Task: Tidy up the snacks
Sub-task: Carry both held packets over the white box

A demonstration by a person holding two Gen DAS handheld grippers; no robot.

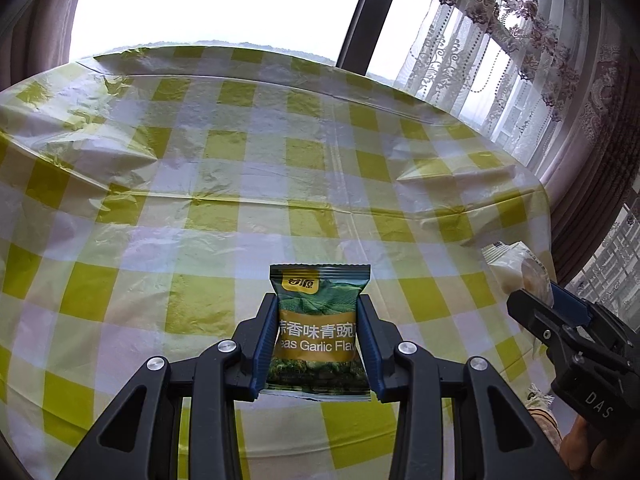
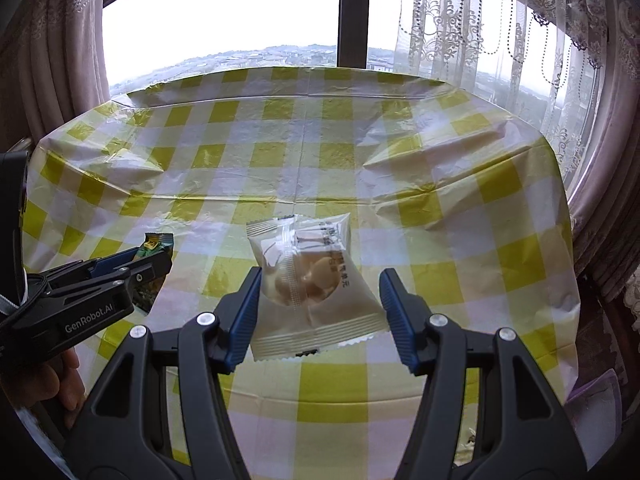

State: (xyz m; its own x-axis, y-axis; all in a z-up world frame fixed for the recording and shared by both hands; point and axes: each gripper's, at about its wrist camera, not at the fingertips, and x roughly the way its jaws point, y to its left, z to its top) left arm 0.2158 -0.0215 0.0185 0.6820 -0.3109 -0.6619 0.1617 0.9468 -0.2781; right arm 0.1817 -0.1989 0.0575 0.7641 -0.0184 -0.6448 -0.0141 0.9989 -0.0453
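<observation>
Left wrist view: one green packet of garlic-flavour peas, upright, pinched at both sides between the two blue-padded fingers of the left gripper — held clear above the table. One yellow-and-white checked cloth over that table, creased and wrinkled, nothing else lying on the stretch in sight. At the right edge, the right gripper, seen from the side, with one pale see-through packet sticking out past its tip. Part of a hand below it.

Right wrist view: same pale see-through packet, one only, with a few light round pieces inside, tilted, hanging between the two fingers of the right gripper. Left pad pressed against the packet's edge; right pad standing apart from the packet, a strip of cloth showing in the gap. Fingers fairly wide — cannot tell whether the grip is firm or loose. At the left edge, the left gripper side-on, green packet poking out beyond it, a hand underneath.

Two packets in all, one per gripper, both off the table. Behind the table, one window with a dark upright bar, lace curtains to the right.
</observation>
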